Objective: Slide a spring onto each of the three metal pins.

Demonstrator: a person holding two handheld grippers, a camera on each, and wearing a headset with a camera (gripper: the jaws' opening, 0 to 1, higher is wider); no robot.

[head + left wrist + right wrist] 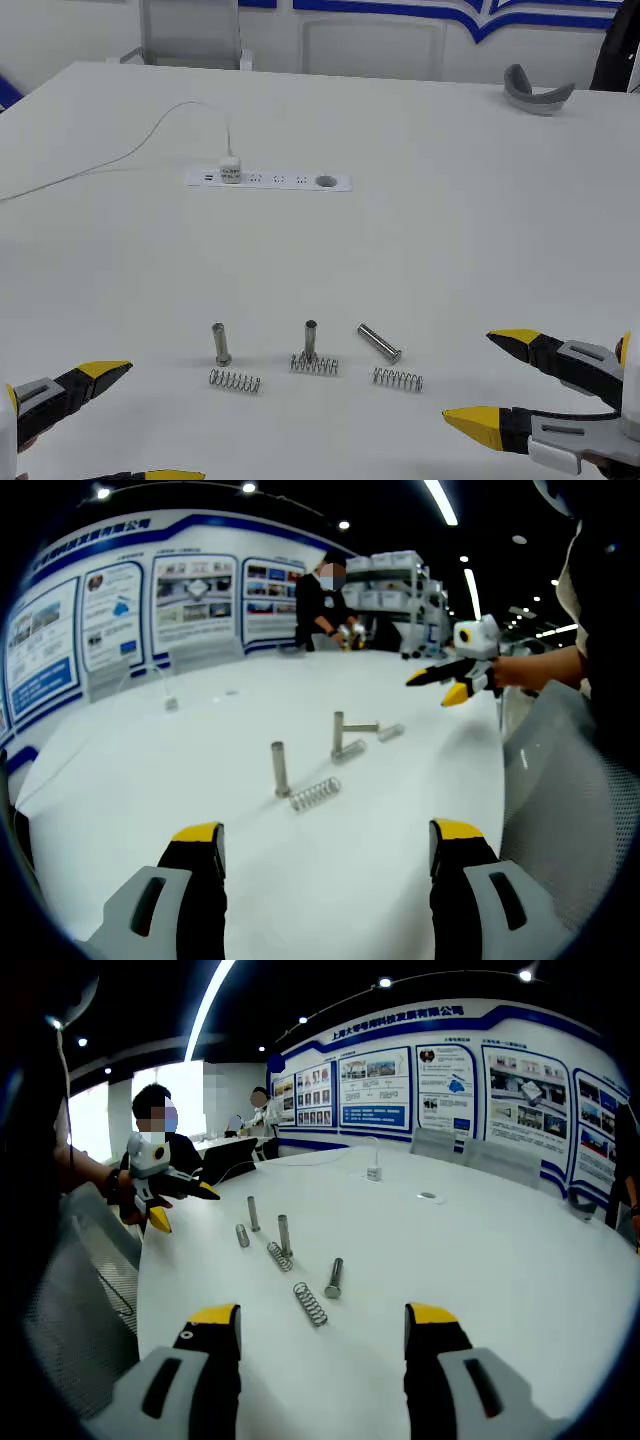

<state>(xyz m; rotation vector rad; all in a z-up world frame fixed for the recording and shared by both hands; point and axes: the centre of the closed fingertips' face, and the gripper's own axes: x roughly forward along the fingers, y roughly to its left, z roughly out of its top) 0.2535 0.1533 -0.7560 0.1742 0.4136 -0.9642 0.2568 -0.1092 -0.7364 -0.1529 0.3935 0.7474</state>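
Three metal pins sit near the table's front. The left pin and the middle pin stand upright; the right pin lies on its side. A loose spring lies in front of each: the left spring, the middle spring and the right spring. My left gripper is open at the bottom left, with nothing between its jaws. My right gripper is open at the bottom right, beside the right spring and apart from it. Both gripper views show the pins ahead.
A white power strip with a plugged-in adapter and a cable lies across the table's middle. A grey curved object rests at the far right. Chairs stand beyond the far edge. People stand in the background of both gripper views.
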